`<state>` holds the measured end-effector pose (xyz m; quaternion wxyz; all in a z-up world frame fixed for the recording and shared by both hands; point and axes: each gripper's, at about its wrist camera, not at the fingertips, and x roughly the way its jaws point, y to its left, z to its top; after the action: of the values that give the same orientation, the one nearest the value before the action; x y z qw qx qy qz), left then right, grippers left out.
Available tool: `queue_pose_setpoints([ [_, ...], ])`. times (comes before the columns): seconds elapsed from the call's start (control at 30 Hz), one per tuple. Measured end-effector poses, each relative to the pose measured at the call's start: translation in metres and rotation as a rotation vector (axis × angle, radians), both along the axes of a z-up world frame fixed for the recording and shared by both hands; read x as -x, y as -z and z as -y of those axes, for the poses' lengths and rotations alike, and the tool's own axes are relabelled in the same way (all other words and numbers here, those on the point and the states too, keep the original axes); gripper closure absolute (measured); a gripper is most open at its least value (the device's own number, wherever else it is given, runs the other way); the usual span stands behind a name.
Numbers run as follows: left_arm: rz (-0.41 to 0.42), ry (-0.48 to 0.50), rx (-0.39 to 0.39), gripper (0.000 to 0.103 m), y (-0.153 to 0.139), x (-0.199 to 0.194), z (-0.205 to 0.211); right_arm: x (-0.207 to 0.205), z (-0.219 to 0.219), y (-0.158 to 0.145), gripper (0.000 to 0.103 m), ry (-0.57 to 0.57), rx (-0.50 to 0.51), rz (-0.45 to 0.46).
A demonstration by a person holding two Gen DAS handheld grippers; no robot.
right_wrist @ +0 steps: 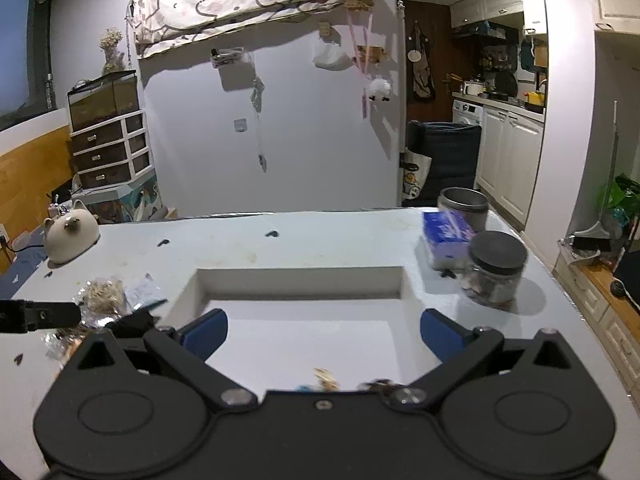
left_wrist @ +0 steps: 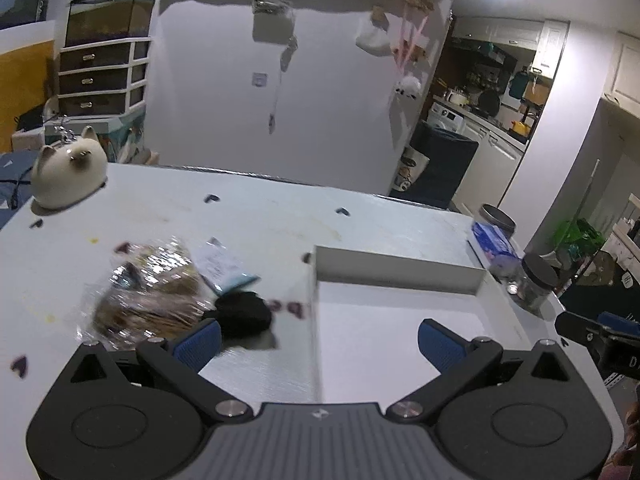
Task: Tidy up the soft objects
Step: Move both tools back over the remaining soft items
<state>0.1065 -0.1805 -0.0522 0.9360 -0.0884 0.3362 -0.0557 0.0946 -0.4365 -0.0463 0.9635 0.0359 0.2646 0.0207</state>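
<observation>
While both jaws stand spread wide and empty, left gripper [left_wrist: 319, 338] hangs above table [left_wrist: 256, 224], straddling left wall of white tray [left_wrist: 394, 270]. Black soft lump [left_wrist: 243, 314] on table at 11 o'clock, just off left finger pad [left_wrist: 199, 342]. Crinkly clear bag [left_wrist: 146, 292], blurred, maybe dried stuff inside, touches lump, further at 10. Right gripper [right_wrist: 323, 334] over tray [right_wrist: 300, 280]; small bits at near edge, unclear. Lidded jar [right_wrist: 495, 268] at 2, blue pack [right_wrist: 445, 236] behind. Cat figurine [right_wrist: 70, 236] far at 10.
</observation>
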Motion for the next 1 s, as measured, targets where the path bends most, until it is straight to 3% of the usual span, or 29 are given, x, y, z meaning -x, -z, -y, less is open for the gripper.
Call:
queue_pose_setpoints([
  [0.23, 0.01, 0.013, -0.033, 0.0, 0.003, -0.007, -0.056, -0.023, -0.053, -0.002, 0.0, -0.031, -0.008, -0.01],
  [0.53, -0.025, 0.111, -0.086, 0.0, 0.027, -0.021, -0.119, -0.06, -0.122, 0.003, 0.0, -0.1, -0.011, -0.047],
  [0.67, -0.052, 0.183, -0.088, 0.0, 0.043, -0.027, -0.138, -0.079, -0.15, 0.008, 0.0, -0.139, 0.003, -0.069],
  [1.0, -0.111, 0.495, -0.159, 0.0, 0.082, -0.044, -0.153, -0.123, -0.202, 0.02, 0.002, -0.214, 0.077, -0.154],
])
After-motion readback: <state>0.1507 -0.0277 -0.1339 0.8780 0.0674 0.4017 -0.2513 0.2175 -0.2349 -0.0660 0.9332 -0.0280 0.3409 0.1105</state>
